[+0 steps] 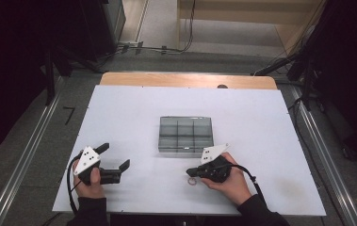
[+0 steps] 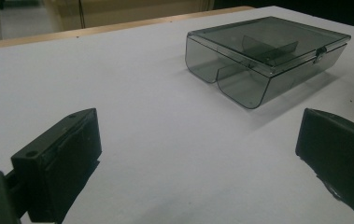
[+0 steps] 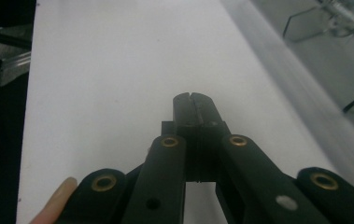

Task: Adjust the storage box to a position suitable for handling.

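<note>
Right gripper (image 3: pixel 193 100), nearest item: both black jaws pressed flat together, clenched, with nothing visible between the tips. A fingertip shows at its lower left in the right gripper view. In the high view the right gripper (image 1: pixel 194 171) lies low on the white table (image 1: pixel 270 141), held by the right hand (image 1: pixel 230 181).

Item 2, small ring (image 1: pixel 192 181): pale, thin, lying flat on the table just below and beside the right gripper's tips. Touching or merely close cannot be told. Material and colour are hard to make out.

Item 3, compartment box (image 1: pixel 185 134): smoky transparent plastic, lid shut with the clasp down, internal dividers visible. It stands ahead of both grippers, near the right one and further from the left. In the left gripper view the compartment box (image 2: pixel 265 56) sits ahead and to the right of the jaws; contents, if any, cannot be seen. In the right gripper view a blurred edge of it is cut off at the upper right.

Item 4, left gripper (image 1: pixel 117 162): released, jaws spread wide, empty, resting near the table's front left corner in the left hand (image 1: pixel 91 181).

Progress, judged: early. The ring is not grasped and the box is unopened; picking up, opening and stowing all appear to remain.
</note>
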A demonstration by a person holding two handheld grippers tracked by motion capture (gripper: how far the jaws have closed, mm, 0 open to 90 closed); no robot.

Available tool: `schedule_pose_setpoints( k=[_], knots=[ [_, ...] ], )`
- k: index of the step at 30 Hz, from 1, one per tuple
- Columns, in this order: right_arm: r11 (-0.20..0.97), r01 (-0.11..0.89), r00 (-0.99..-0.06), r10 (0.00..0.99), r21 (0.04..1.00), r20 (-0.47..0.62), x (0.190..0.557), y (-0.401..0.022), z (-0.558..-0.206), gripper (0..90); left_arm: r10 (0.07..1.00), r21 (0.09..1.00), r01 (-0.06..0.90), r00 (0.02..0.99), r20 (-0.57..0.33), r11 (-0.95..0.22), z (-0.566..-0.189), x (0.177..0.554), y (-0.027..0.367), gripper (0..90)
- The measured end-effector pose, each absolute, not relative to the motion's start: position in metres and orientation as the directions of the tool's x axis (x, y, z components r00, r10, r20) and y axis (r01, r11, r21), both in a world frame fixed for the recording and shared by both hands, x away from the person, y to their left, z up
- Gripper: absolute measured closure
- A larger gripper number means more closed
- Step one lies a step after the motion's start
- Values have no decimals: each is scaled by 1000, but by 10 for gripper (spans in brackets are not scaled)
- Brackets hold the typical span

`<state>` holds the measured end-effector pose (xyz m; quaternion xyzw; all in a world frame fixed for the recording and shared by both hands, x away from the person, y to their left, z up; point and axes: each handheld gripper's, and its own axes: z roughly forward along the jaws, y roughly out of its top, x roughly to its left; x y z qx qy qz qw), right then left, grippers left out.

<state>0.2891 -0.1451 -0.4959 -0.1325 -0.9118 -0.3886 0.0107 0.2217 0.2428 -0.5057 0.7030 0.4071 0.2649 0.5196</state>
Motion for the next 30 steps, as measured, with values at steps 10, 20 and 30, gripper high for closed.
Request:
schedule_pose_setpoints(
  k=[10, 20, 30],
  knots=[
    [569, 280, -950, 281, 773, 137, 292, -167, -479, 547, 846, 946, 299, 530, -54, -127, -506, 222, 243, 2],
    [452, 307, -920, 365, 838, 140, 295, -196, -463, 155, 845, 945, 301, 532, -55, -128, -505, 222, 244, 2],
    [324, 341, -849, 509, 883, 142, 300, -233, -458, 0, 844, 945, 305, 532, -66, -118, -505, 222, 245, 2]
  ],
)
